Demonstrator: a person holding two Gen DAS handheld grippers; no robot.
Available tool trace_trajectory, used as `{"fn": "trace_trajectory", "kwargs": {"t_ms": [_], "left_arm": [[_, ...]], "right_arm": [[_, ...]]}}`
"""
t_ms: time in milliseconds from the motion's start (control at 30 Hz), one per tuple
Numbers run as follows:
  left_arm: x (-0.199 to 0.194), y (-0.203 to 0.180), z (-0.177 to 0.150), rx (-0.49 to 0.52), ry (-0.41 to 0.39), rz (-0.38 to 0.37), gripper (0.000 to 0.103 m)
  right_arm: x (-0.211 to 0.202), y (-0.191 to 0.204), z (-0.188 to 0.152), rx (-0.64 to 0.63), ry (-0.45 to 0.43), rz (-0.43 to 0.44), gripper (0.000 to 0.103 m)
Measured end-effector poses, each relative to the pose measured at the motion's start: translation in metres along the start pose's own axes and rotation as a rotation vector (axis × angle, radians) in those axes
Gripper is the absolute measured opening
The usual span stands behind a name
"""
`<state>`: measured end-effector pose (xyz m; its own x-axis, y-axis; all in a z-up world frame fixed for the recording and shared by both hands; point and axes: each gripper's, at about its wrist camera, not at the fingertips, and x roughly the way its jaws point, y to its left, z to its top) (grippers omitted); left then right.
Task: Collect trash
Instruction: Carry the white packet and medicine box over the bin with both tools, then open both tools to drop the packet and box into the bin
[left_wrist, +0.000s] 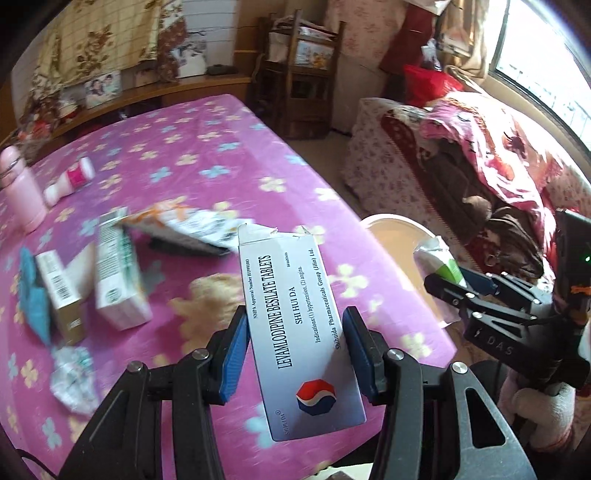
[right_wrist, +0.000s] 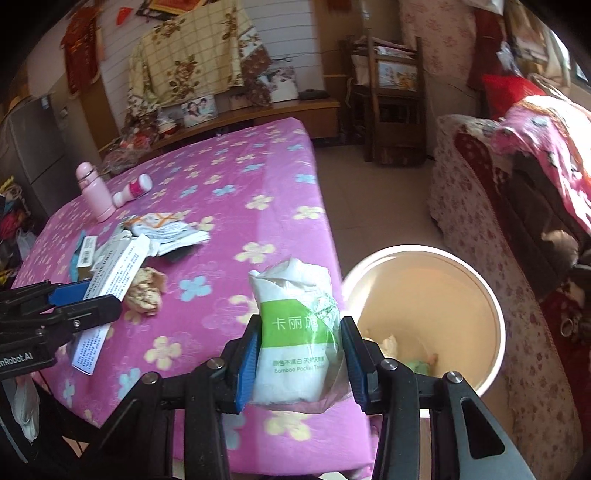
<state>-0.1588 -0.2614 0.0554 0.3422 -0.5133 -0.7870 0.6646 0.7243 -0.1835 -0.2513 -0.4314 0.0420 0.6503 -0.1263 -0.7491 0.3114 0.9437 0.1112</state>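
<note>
Left tongs (left_wrist: 295, 354) grasping tablet box (left_wrist: 291, 317); right tongs (right_wrist: 301, 360) grasping tissue pack (right_wrist: 295, 332), beside bin (right_wrist: 424, 280), above worktop (right_wrist: 240, 177).

My right gripper (right_wrist: 299, 354) clamps a green-and-white tissue pack (right_wrist: 295, 332), blue pads pressing both sides, held above the pink flowered tablecloth (right_wrist: 258, 177) edge. Cream bin (right_wrist: 495, 306) just right of it, some scraps inside. My left gripper (right_wrist: 88, 299) at left edge grips a white medicine box (right_wrist: 110, 273). Crumpled tan wad (right_wrist: 146, 291), pink bottle (right_wrist: 94, 195), more boxes on table.
</note>
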Motion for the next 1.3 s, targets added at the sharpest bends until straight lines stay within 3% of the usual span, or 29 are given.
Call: {"fn": "trace_trajectory", "kwargs": {"t_ms": [367, 700, 800, 867, 967, 1300], "left_arm": [[0.042, -0.067, 0.026, 0.082, 0.037, -0.101, 0.052], [0.089, -0.11, 0.042, 0.096, 0.067, -0.161, 0.053], [0.1, -0.116, 0.045, 0.083, 0.064, -0.174, 0.054], [0.105, -0.117, 0.046, 0.067, 0.072, -0.205, 0.066], [0.108, -0.114, 0.046, 0.032, 0.08, -0.249, 0.067], [0.088, -0.089, 0.039, 0.033, 0.038, -0.132, 0.067]], "right_arm": [[0.013, -0.078, -0.013, 0.138, 0.05, -0.092, 0.044], [0.042, -0.119, -0.027, 0.235, 0.121, -0.126, 0.047], [0.049, -0.129, -0.028, 0.277, 0.13, -0.124, 0.057], [0.051, -0.135, -0.028, 0.311, 0.126, -0.109, 0.064], [0.051, -0.142, -0.029, 0.353, 0.126, -0.105, 0.066], [0.044, -0.132, -0.029, 0.34, 0.113, -0.096, 0.066]]}}
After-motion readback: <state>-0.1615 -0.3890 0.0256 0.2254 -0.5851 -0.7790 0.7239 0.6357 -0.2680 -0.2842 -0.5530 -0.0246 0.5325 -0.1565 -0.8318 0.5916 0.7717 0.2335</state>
